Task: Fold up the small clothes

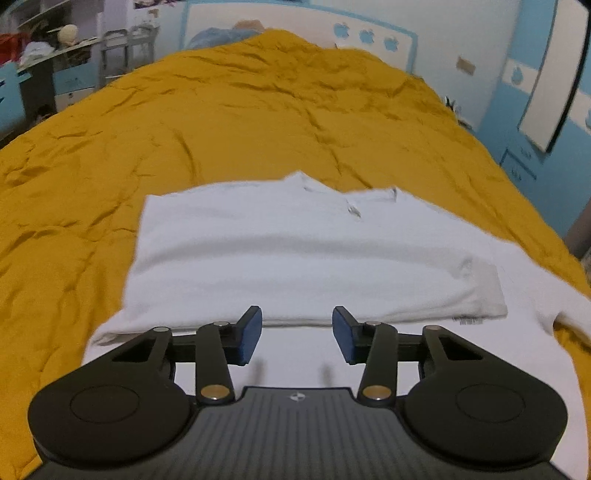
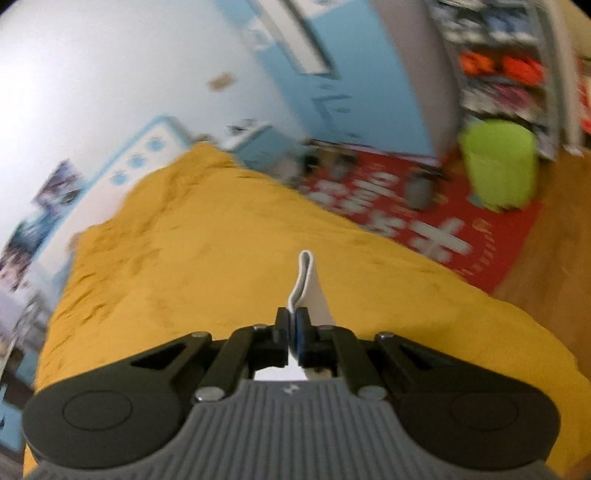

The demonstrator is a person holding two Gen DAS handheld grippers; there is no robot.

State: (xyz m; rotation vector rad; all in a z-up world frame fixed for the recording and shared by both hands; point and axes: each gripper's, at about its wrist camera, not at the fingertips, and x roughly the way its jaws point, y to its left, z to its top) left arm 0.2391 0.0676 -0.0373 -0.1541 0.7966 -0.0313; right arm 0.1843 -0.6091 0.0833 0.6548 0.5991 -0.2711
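A white shirt (image 1: pixel 288 251) lies on the mustard-yellow bedspread (image 1: pixel 221 122), partly folded, with one side laid over the middle and a sleeve (image 1: pixel 546 291) spread to the right. My left gripper (image 1: pixel 297 334) is open and empty, just above the shirt's near part. In the right wrist view my right gripper (image 2: pixel 293 325) is shut on a fold of the white shirt (image 2: pixel 304 280), which sticks up past the fingertips above the bedspread (image 2: pixel 184 258).
A headboard with blue apple shapes (image 1: pixel 365 35) stands at the bed's far end. Shelves and a desk (image 1: pixel 55 55) are at the left. Beside the bed lie a red mat (image 2: pixel 443 229) and a green bin (image 2: pixel 498 162) on the wooden floor.
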